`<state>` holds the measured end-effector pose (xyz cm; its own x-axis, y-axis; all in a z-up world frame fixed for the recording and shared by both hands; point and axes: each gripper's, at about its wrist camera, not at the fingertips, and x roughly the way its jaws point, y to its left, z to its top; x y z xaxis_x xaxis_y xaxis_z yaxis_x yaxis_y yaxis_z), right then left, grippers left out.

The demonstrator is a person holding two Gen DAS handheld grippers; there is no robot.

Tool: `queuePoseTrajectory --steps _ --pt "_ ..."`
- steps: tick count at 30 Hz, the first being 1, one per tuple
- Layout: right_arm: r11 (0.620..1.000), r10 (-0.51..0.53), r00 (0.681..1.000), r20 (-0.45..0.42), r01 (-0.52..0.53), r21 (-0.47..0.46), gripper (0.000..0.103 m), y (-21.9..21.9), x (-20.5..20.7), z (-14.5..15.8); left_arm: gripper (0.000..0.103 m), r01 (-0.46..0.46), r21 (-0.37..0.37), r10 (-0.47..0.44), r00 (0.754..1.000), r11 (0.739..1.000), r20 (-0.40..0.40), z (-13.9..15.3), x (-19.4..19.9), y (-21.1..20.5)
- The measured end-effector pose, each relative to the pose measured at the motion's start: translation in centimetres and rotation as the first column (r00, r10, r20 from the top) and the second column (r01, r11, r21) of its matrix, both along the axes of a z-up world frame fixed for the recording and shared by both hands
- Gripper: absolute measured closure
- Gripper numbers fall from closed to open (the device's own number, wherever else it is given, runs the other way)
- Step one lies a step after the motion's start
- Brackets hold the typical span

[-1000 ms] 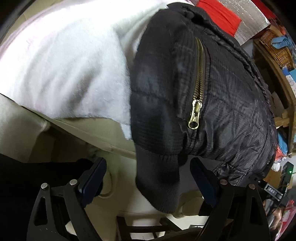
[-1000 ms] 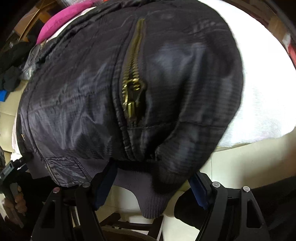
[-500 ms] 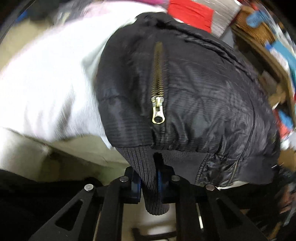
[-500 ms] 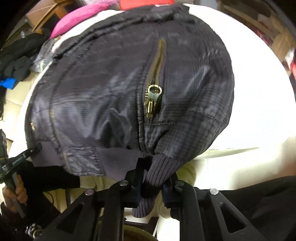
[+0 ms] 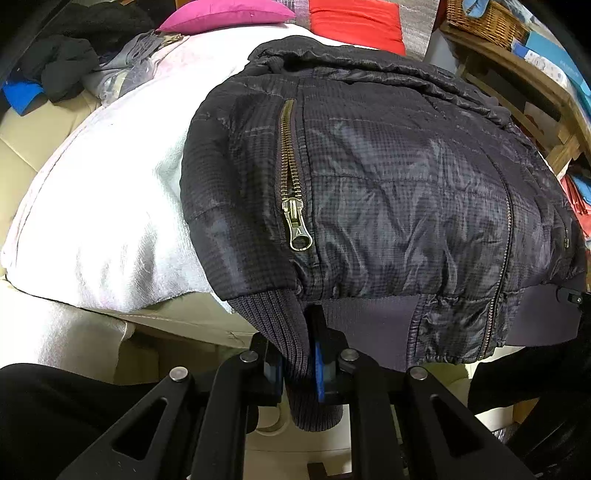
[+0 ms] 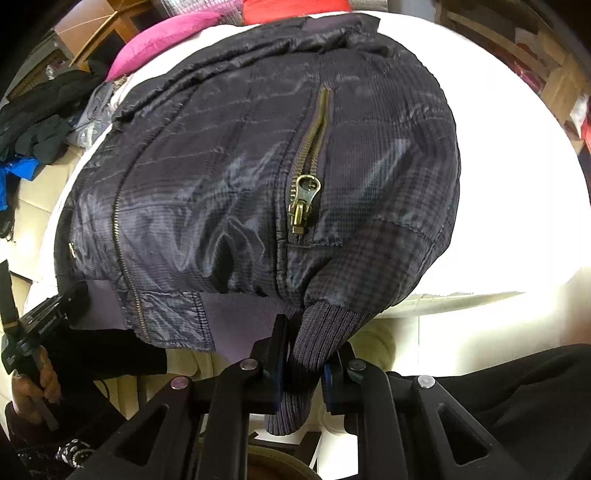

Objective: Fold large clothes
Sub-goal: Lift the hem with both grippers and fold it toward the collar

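Dark jacket (image 5: 388,177) spread on a white blanket (image 5: 103,221), collar far, hem hanging off the near edge toward both grippers. Left gripper (image 5: 301,363) clamped tight on the ribbed cuff (image 5: 291,332) at one hem corner; right gripper (image 6: 304,363) pinched likewise on the opposite cuff (image 6: 317,347), jaws nearly closed on the knit. Long axis running straight away from the tongs, so probably a fold of hem up toward collar, both hands equally placed.

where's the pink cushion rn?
Far end of the bed: the pink cushion sits top-centre in the left wrist view, left of the red cushion, beyond the dark jacket.
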<state>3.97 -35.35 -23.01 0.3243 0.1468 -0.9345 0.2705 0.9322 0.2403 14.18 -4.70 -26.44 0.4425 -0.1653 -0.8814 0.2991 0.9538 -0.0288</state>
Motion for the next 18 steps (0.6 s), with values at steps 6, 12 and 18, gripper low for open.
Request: queuePoseTrajectory --steps 6,12,18 --pt "0.999 -0.029 0.998 -0.060 0.030 0.029 0.085 -1.0 1.0 -1.6 0.090 0.001 0.004 -0.001 1.000 1.000 -0.006 -0.3 0.3 0.2" --pt "0.993 -0.075 0.988 -0.132 0.086 0.080 0.045 -2.5 1.8 -3.8 0.081 -0.016 0.009 0.016 0.998 1.000 -0.055 -1.6 1.2 0.1" --pt "0.978 -0.117 0.988 -0.103 0.132 0.162 0.019 -2.9 3.0 -5.4 0.042 -0.048 -0.078 0.036 0.989 0.996 -0.145 -2.9 2.4 1.2"
